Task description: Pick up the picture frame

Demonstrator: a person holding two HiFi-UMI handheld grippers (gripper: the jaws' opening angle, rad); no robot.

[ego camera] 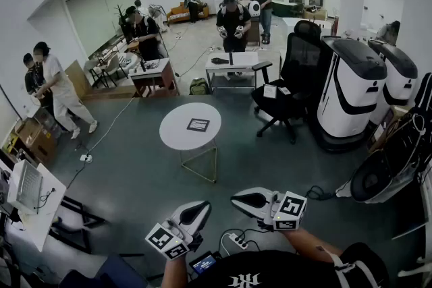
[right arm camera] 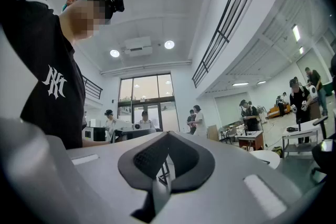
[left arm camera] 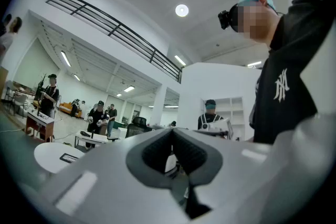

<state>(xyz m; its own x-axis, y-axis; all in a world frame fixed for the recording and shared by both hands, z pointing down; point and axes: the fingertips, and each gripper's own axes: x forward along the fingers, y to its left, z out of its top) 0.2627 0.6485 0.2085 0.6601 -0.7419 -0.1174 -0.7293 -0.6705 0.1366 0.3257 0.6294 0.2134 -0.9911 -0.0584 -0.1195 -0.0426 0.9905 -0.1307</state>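
— How did my claws stand?

— You held both low and close to your body. Your left gripper (ego camera: 194,212) was clenched on nothing, with its jaws together. Your right gripper (ego camera: 247,199), just to its right, was clenched and empty too. A power strip (ego camera: 235,239) lay on the floor between the two.

— And the picture frame (ego camera: 198,124)?

— It lay flat near the middle of the round white table (ego camera: 173,139), farther out and well apart from both of your grippers. Right of that table stood a black office chair (ego camera: 295,77) and two white-and-black machines (ego camera: 351,88). Farther still, several people stood around a rectangular white table (ego camera: 233,62).
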